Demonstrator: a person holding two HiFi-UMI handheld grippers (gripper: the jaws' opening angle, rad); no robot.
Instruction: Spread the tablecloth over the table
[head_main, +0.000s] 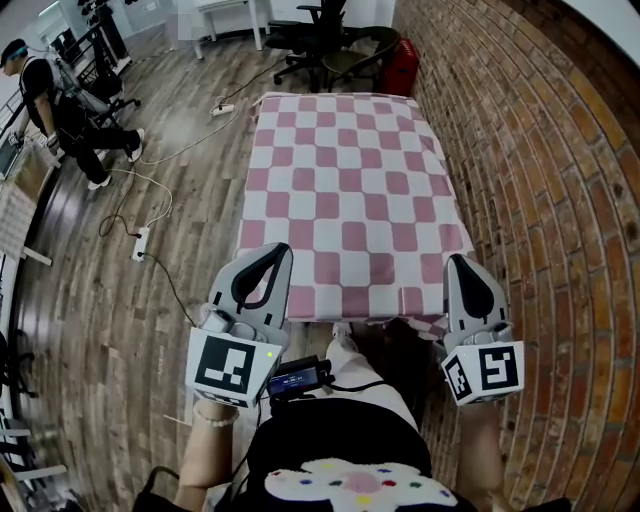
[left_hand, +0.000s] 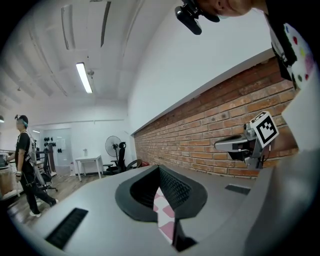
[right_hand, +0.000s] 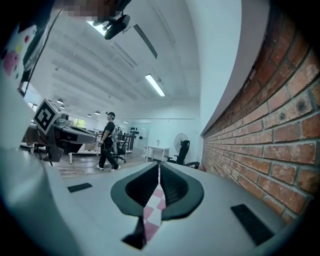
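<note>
Tablecloth (head_main: 345, 190): pink-and-white checked, lying flat along the length of the desk, which it hides. Its far end is near the office chairs, and its near edge is held up at both corners.
Left gripper (head_main: 281, 256): at the near left corner. Its fingers (left_hand: 175, 187) are closed tight on a fold of the checked cloth, which runs down between them.
Right gripper (head_main: 456, 264): at the near right corner, close to the wall. Its fingers (right_hand: 172, 187) are likewise clamped on a strip of the cloth.
Brick wall (head_main: 540, 200): just beside the cloth's right edge.
Floor (head_main: 150, 310): wooden boards, with a power strip (head_main: 141, 243) and loose cables left of the desk.
Office chairs (head_main: 320, 40): black, beyond the far end, with a red container (head_main: 402, 65) next to them at the wall.
Person (head_main: 50, 100): in dark clothes, well apart at the far left.
</note>
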